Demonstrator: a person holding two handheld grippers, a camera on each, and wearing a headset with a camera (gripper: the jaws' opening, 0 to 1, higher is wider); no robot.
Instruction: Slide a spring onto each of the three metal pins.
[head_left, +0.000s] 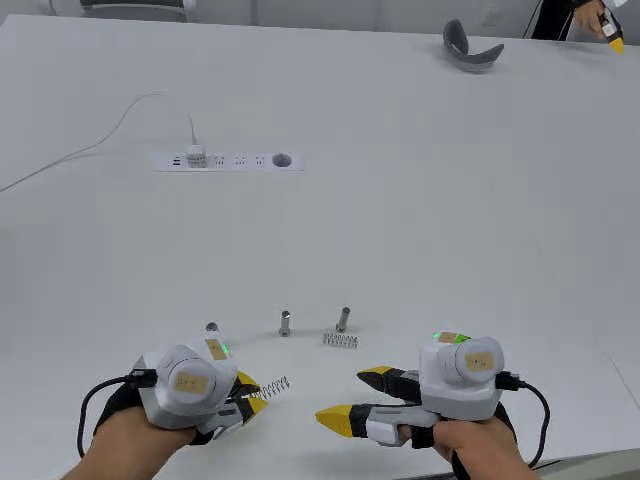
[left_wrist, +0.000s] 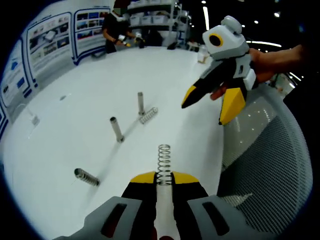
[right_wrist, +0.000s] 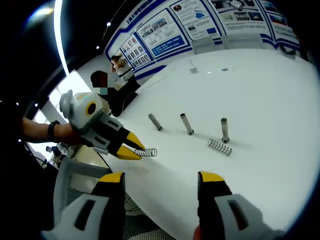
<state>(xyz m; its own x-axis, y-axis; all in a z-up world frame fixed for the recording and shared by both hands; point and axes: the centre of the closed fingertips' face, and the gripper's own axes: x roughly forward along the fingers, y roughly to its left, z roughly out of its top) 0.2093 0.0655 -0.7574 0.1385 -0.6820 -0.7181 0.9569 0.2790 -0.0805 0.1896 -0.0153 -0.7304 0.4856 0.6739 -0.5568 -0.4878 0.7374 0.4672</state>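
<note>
**Head view:** On the white table (head_left: 420, 230), the left gripper (head_left: 247, 391) pinches a small coiled steel spring (head_left: 272, 386) in its yellow-tipped tongs, low over the near edge. The right gripper (head_left: 355, 397) spreads its tongs wide, holding nothing. Beyond them stand three short metal pins. The leftmost pin (head_left: 211, 327) is little more than a grey dot above the left gripper. The middle pin (head_left: 285, 322) and right pin (head_left: 343, 319) are bare, and a loose spring (head_left: 340, 340) lies at the right pin's foot.

**Left gripper view:** The held spring juts forward from the closed tongs, its rear end hidden between them. The leftmost pin wears a coil along its length (it seems to lean, though the fisheye may exaggerate).

**Right gripper view:** This gripper's own gaping tongs are cut off at the bottom. Whether the loose spring touches the right pin is unclear.
</note>
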